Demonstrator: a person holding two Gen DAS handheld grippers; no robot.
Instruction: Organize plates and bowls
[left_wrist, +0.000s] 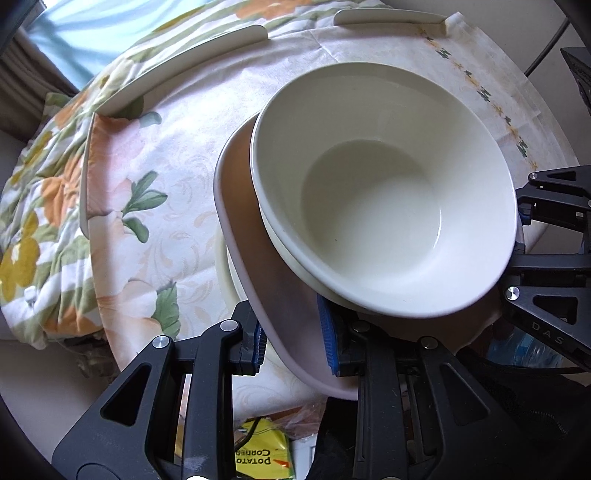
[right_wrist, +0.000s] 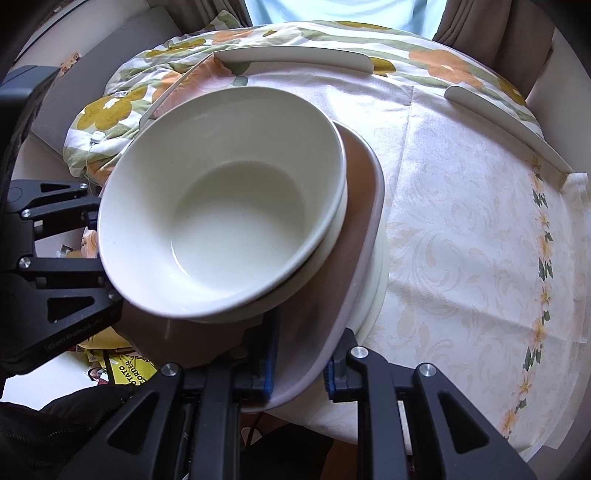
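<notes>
A white bowl (left_wrist: 384, 192) sits nested on a second white bowl on a brownish plate with a pale rim (left_wrist: 273, 280), which rests on a cream plate (left_wrist: 223, 273). My left gripper (left_wrist: 291, 343) is shut on the near rim of the brown plate, one blue pad above and one below. The right gripper (left_wrist: 524, 236) shows at the stack's far right side. In the right wrist view the same bowl (right_wrist: 229, 206) sits on the brown plate (right_wrist: 332, 295). My right gripper (right_wrist: 301, 365) is shut on its rim, and the left gripper (right_wrist: 92, 236) holds the opposite edge.
The stack is over a round table with a pale patterned cloth (right_wrist: 461, 240) and low white rim guards (right_wrist: 295, 55). A flowered quilt (left_wrist: 44, 206) lies beyond the table's edge. A yellow packet (left_wrist: 264, 458) lies on the floor below.
</notes>
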